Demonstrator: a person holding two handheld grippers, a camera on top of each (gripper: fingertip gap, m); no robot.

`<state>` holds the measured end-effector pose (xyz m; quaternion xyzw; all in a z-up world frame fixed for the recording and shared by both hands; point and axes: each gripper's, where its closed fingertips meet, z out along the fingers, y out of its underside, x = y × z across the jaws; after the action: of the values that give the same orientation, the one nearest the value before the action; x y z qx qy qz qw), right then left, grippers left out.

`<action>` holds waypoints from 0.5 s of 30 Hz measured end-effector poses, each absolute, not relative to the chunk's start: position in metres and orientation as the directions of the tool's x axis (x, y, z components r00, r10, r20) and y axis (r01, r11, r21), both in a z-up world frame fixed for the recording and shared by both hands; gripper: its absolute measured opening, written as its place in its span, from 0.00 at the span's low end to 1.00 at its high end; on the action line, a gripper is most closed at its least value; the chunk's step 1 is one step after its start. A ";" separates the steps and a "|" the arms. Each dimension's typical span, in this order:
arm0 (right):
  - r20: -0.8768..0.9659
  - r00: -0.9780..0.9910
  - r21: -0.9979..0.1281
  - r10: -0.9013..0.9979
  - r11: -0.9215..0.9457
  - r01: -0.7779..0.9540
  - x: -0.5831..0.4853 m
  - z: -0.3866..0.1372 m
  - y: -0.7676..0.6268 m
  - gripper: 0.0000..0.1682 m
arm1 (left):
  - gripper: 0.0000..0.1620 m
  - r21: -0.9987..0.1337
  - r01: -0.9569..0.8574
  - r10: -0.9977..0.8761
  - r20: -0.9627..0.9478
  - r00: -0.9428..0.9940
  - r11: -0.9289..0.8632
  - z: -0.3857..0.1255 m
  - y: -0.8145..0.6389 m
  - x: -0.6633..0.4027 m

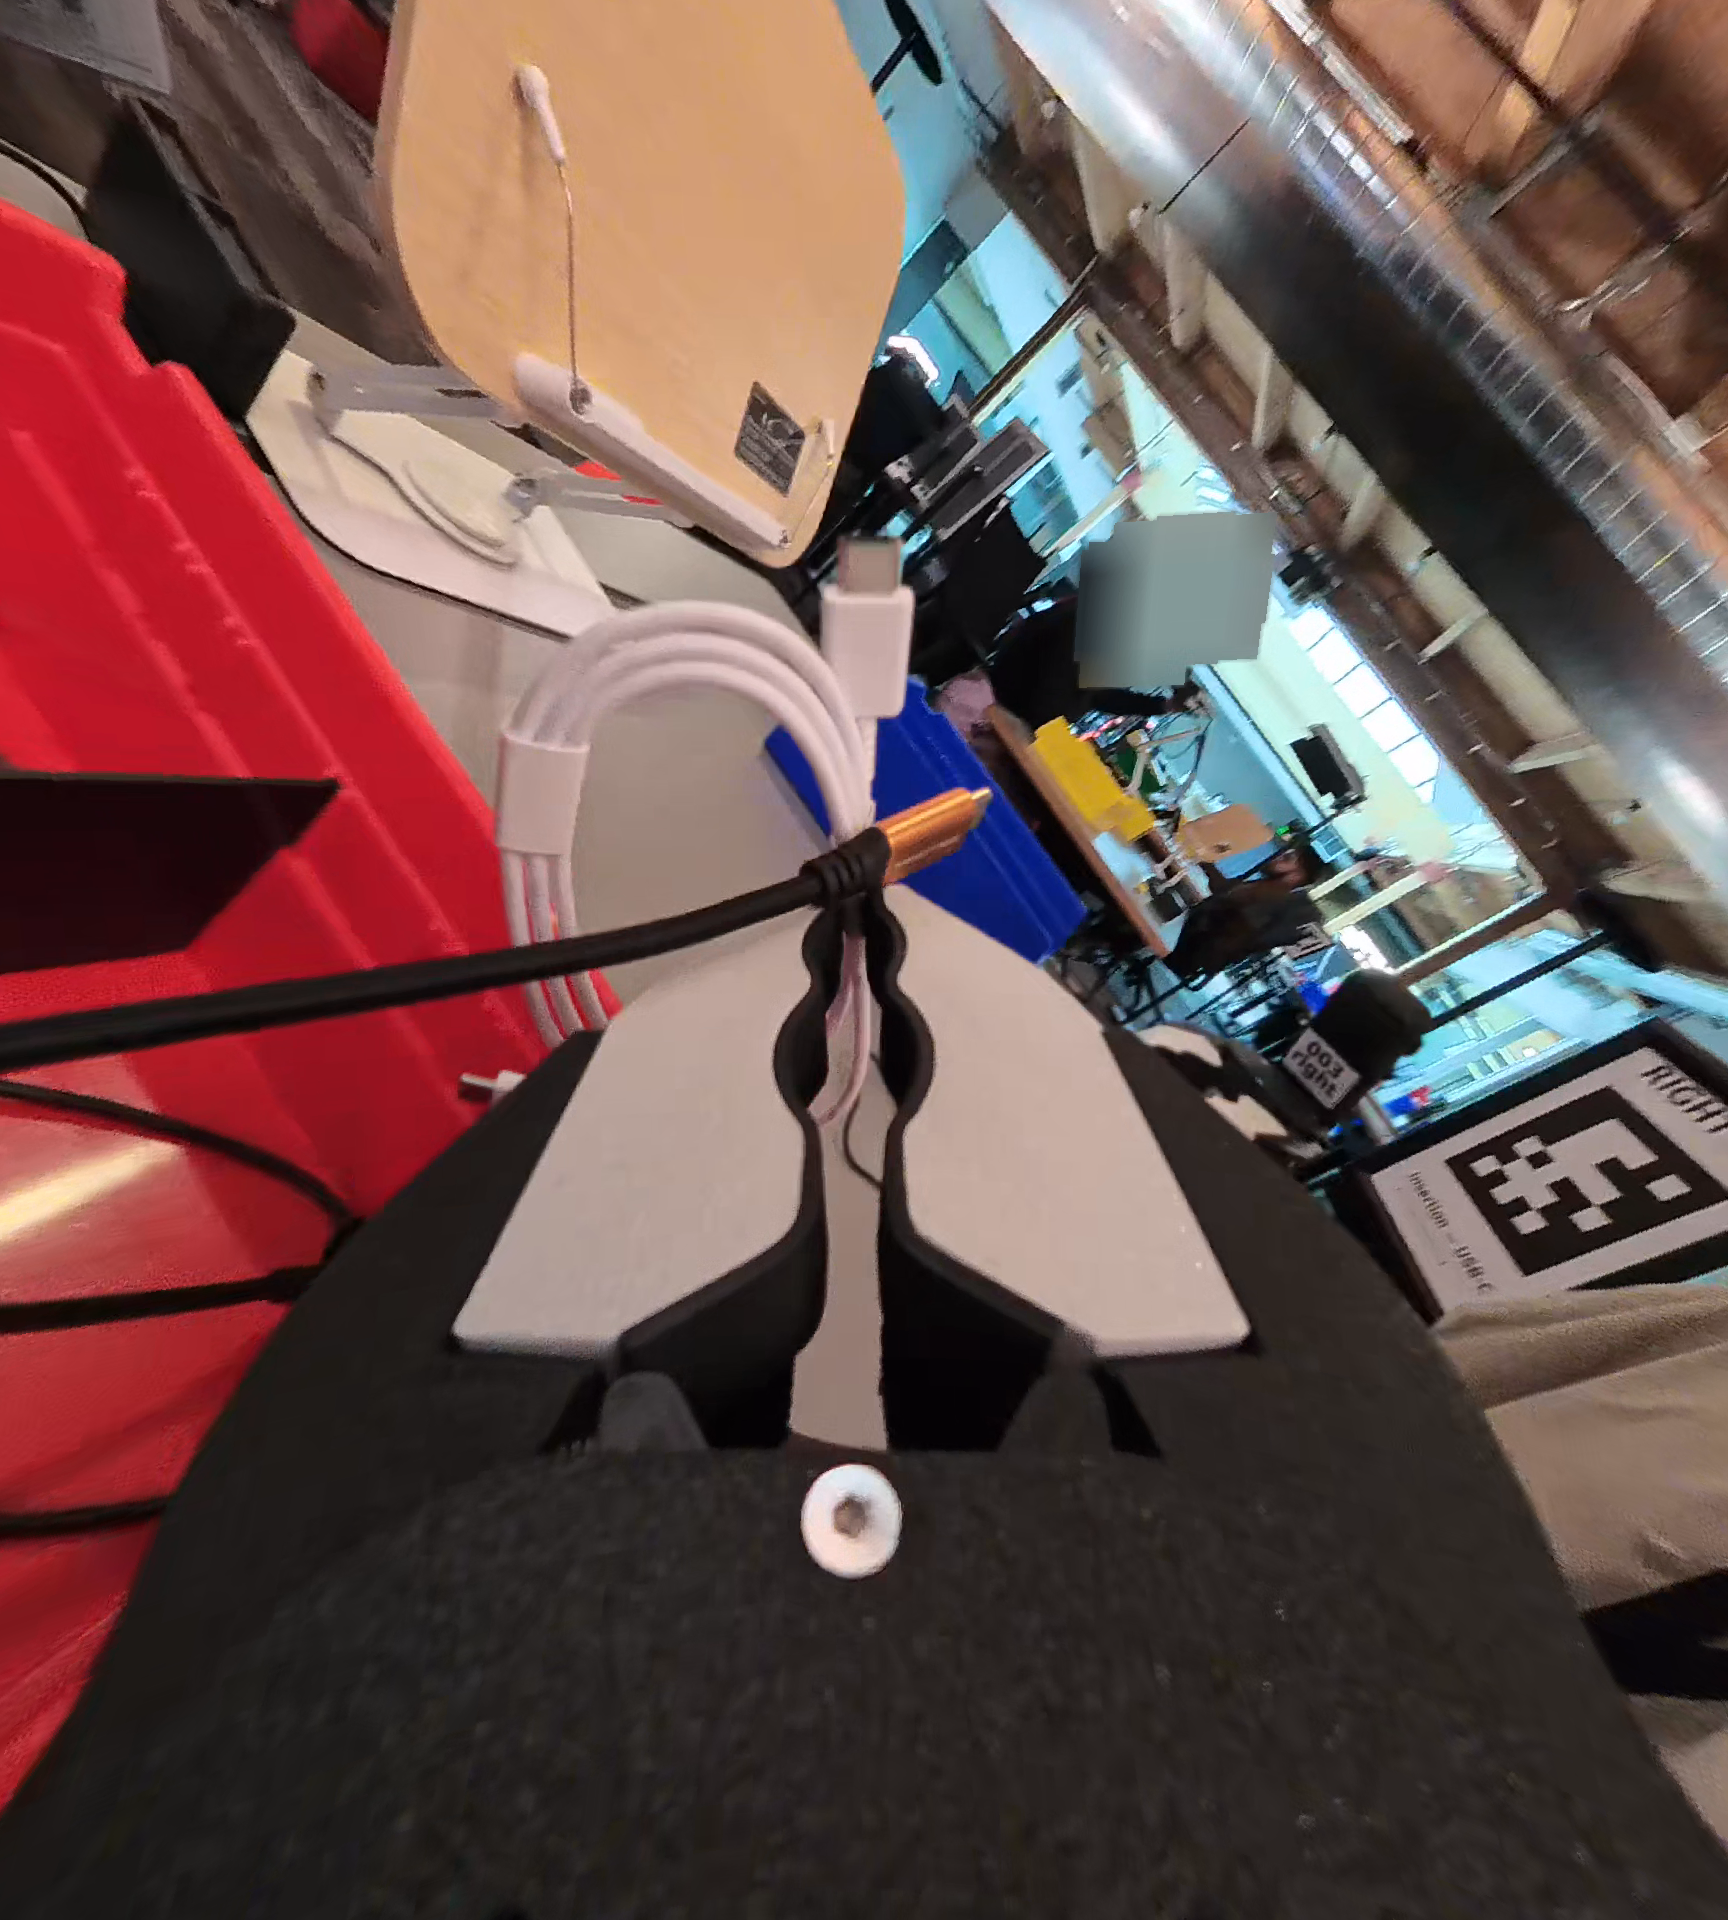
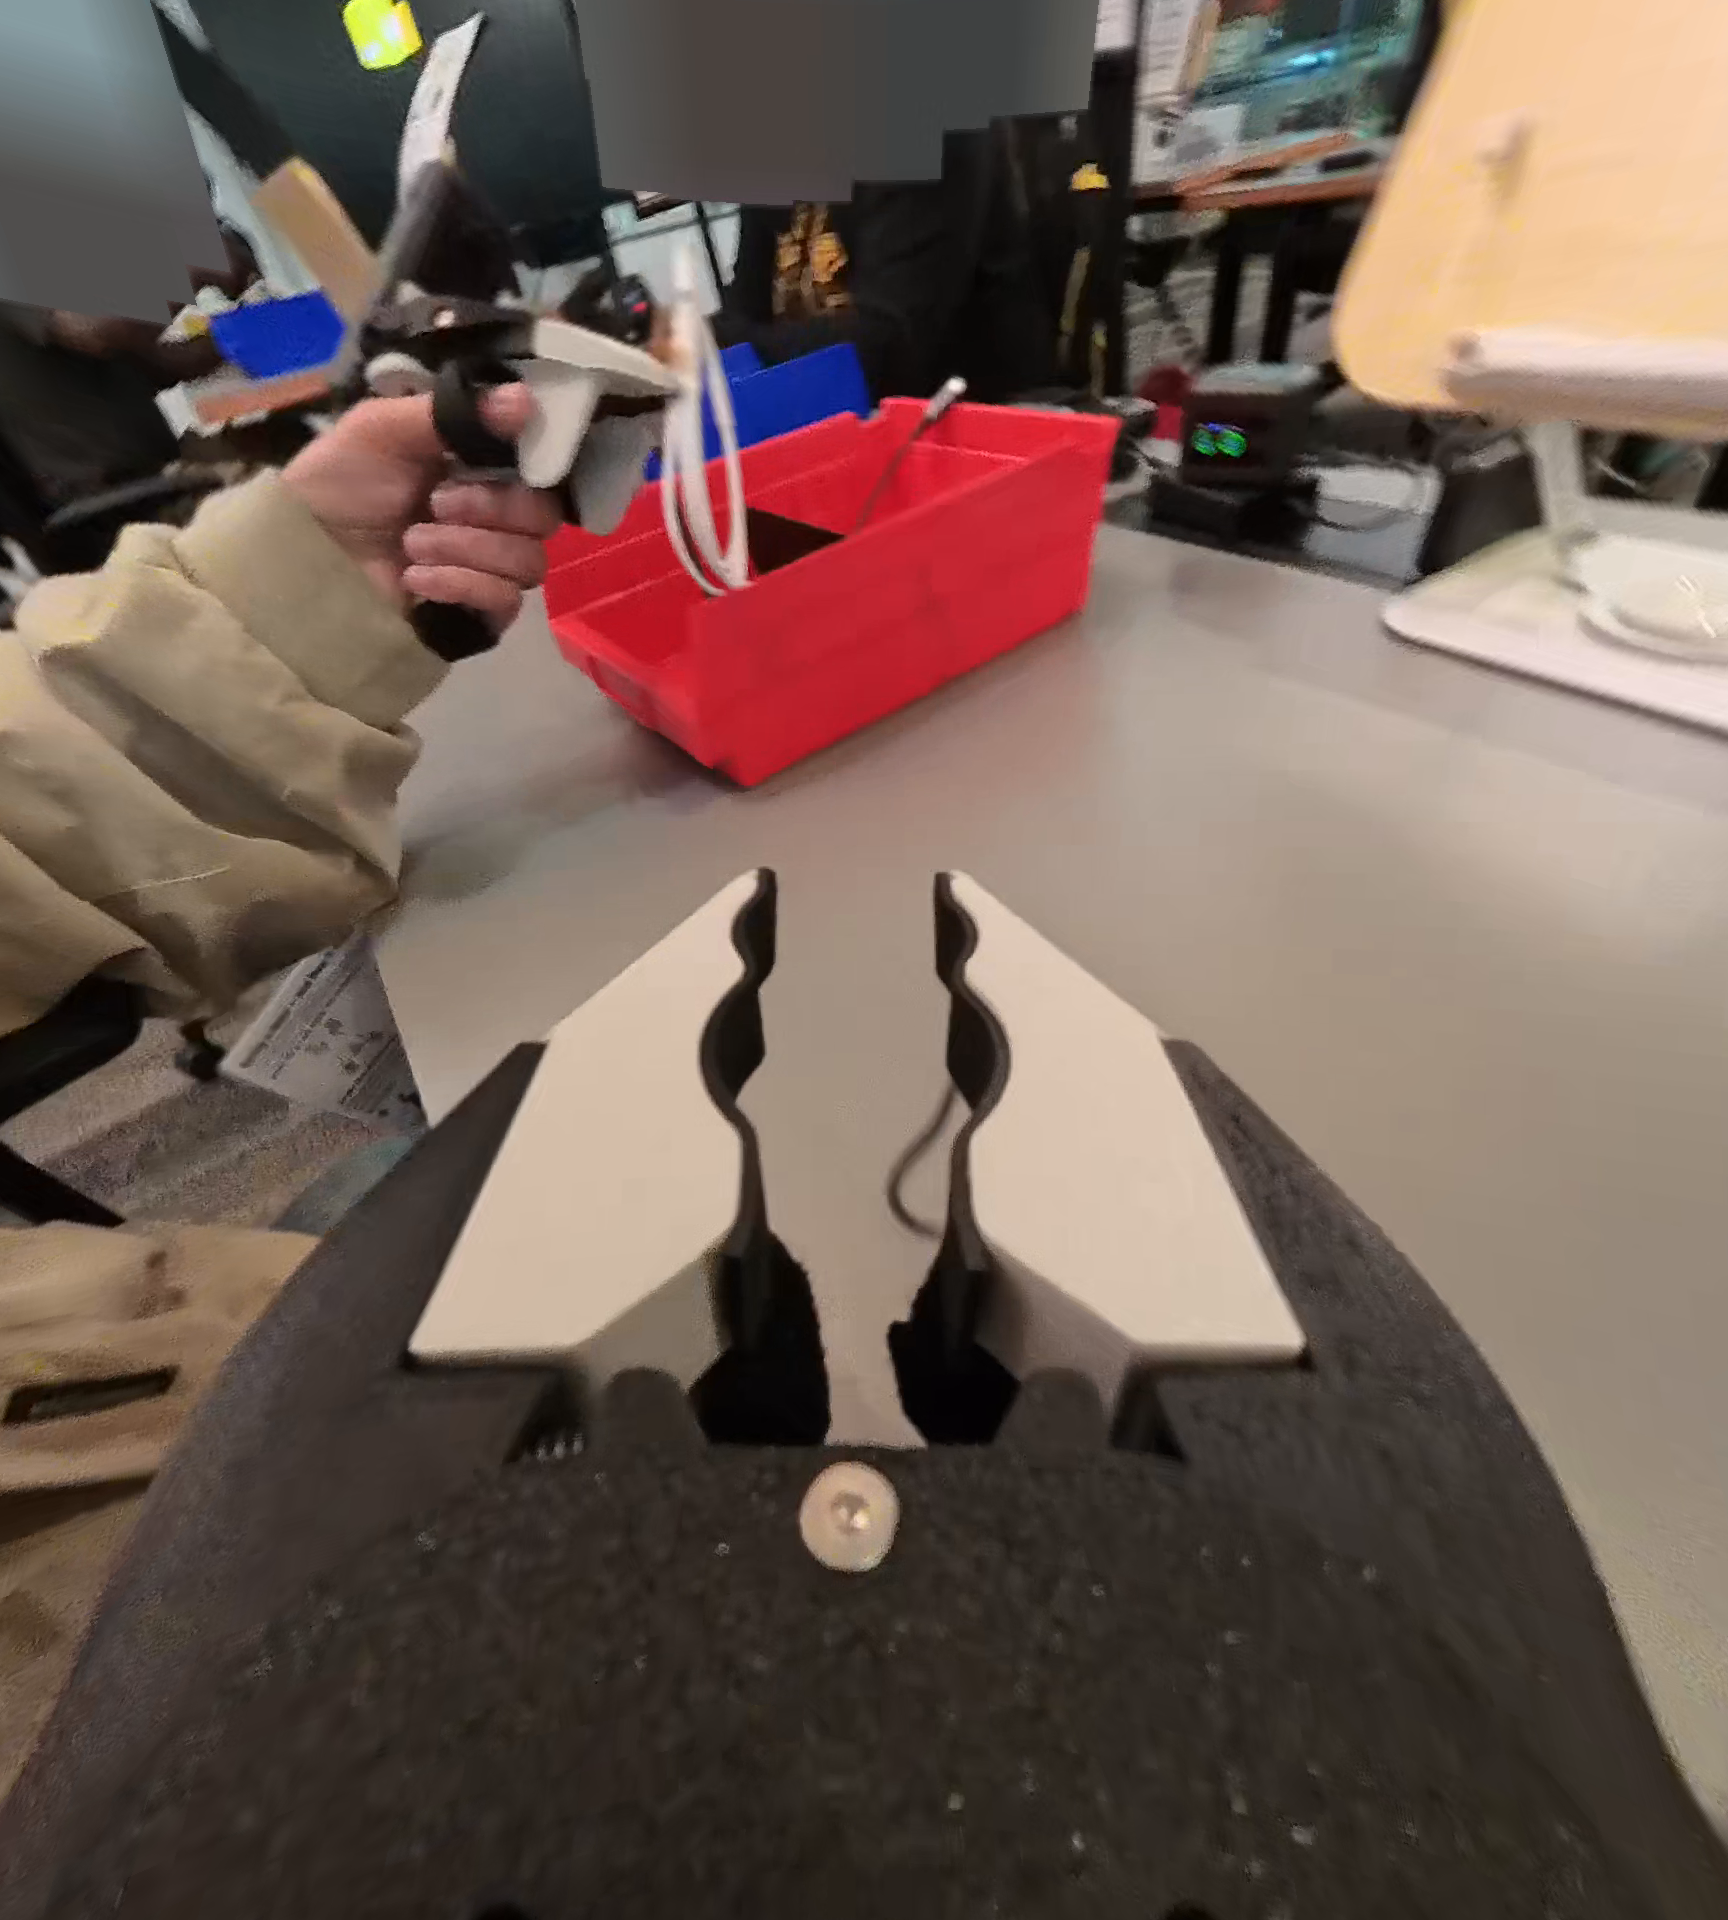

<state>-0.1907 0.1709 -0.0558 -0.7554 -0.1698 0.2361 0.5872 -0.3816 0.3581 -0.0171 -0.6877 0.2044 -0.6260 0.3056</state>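
left gripper (image 1: 855, 925): we see jaws pinching the coiled white USB-C cable (image 1: 694, 707), lifted above the red bin (image 2: 818, 582).
black cable (image 1: 372, 977): gold plug rests across the fingertips, touching the white coil; we judge it could snag and drag along.
grip risk: pinch is only at the tips, so the coil may slip.
right gripper (image 2: 855, 894): jaws spread, empty, over the grey table (image 2: 1255, 883).
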 end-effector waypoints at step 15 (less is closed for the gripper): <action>-0.085 0.803 -0.946 0.590 -0.301 0.121 -0.274 -0.097 0.249 0.21 | 0.02 -0.669 -0.185 -0.693 0.707 0.141 -0.720 -0.056 0.292 -0.303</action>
<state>-0.2735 0.2491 -0.0971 -0.7773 -0.2286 0.2150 0.5453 -0.3026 0.2922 -0.0562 -0.7229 0.3037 -0.5808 0.2187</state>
